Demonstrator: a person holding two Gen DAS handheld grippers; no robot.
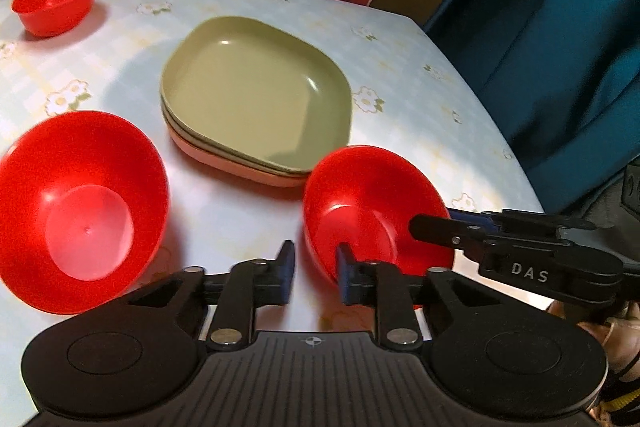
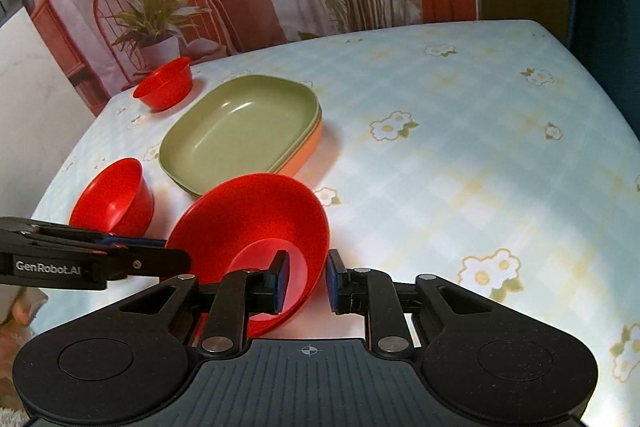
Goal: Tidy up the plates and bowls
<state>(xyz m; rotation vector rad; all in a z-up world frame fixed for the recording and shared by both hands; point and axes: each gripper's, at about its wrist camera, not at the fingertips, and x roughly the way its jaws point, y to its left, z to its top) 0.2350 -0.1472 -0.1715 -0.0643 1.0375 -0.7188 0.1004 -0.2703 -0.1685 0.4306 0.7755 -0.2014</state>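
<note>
A red bowl (image 1: 372, 203) (image 2: 248, 223) sits just in front of both grippers, near the table's front edge. My left gripper (image 1: 316, 267) is shut on its left rim, one finger inside the bowl and one outside. In the right wrist view the left gripper (image 2: 176, 255) reaches the same rim from the side. My right gripper (image 2: 308, 277) is shut on the opposite rim, and its tip (image 1: 418, 227) shows in the left wrist view. Whether the bowl rests on the table I cannot tell. A second red bowl (image 1: 80, 211) (image 2: 114, 195) stands to its left. Behind lies a stack of green plates (image 1: 256, 91) (image 2: 240, 123) with an orange plate at the bottom.
A third red bowl (image 1: 56, 1) (image 2: 164, 83) stands at the far left of the flowered tablecloth (image 2: 440, 167). Blue fabric (image 1: 560, 47) hangs beyond the table's right edge. A printed backdrop with a chair and plants covers the wall behind.
</note>
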